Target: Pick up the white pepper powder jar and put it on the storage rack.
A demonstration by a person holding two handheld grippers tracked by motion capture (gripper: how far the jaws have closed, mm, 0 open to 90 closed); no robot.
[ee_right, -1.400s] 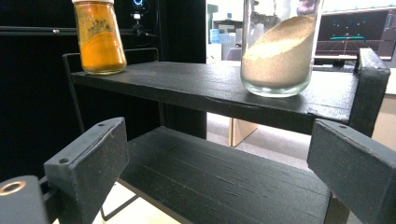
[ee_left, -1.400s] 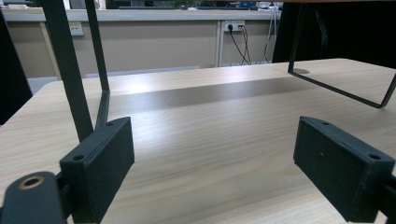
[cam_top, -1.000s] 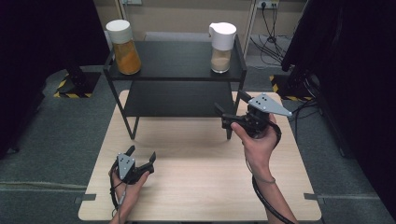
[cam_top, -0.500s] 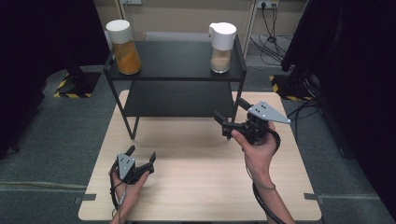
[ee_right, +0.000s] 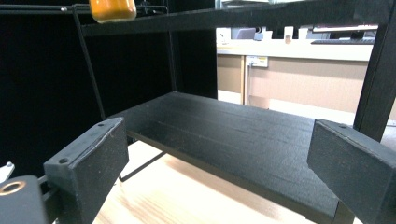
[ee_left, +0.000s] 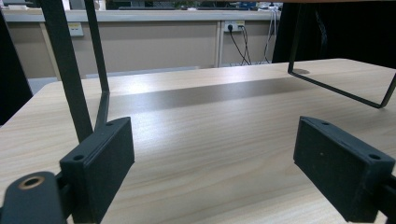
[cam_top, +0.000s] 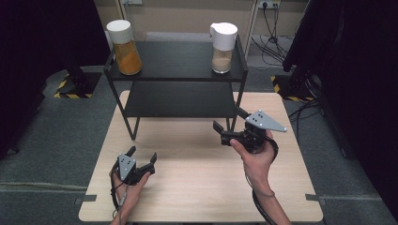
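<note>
A black two-tier shelf (cam_top: 180, 63) stands at the far half of the wooden table (cam_top: 197, 187). Its top tier carries an orange-filled jar (cam_top: 124, 47) with a white lid at the left, and a white-lidded jar of beige powder (cam_top: 223, 43) at the right. My right gripper (cam_top: 228, 119) hovers open in front of the shelf's right legs, pointing left at the lower tier (ee_right: 224, 135); nothing is between its jaws. The orange jar (ee_right: 112, 8) peeks in above. My left gripper (cam_top: 142, 153) rests open and empty near the table's front left, facing the shelf leg (ee_left: 65, 70).
Bare tabletop (ee_left: 210, 121) stretches between the two grippers and under the shelf. The lower tier (cam_top: 180, 99) holds nothing. Cables (cam_top: 277, 23) and a wall socket lie on the floor behind the table, and dark curtains flank both sides.
My right gripper has drawn back a little toward the near side and dropped slightly, still open. The left gripper and both jars have stayed put.
</note>
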